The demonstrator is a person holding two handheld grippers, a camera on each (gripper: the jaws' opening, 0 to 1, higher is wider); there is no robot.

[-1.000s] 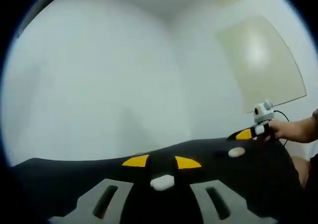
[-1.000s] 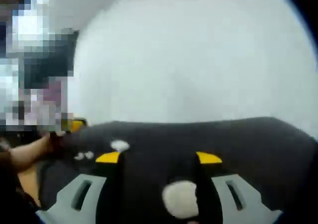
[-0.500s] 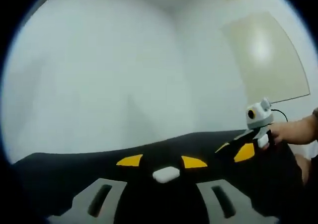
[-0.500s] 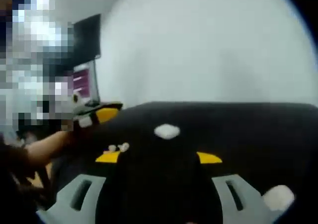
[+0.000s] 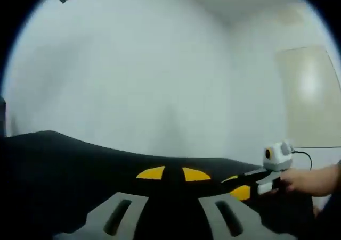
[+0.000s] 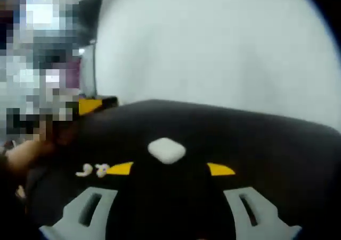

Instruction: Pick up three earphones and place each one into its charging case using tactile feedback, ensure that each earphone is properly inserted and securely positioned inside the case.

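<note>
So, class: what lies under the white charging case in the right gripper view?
The white charging case rests closed on the black table surface. Earphones lie apart to its left. The lid hides what is inside it.

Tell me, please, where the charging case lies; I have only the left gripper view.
Observer: In the right gripper view, a white charging case lies on the black table, just ahead of the right gripper.
Operator: Are any earphones near it?
Observer: Two small white earphones lie together beside that gripper's left yellow tip, apart from the case.
Operator: Is the right gripper holding anything?
Observer: No, its jaws stand wide apart with nothing between them.
</note>
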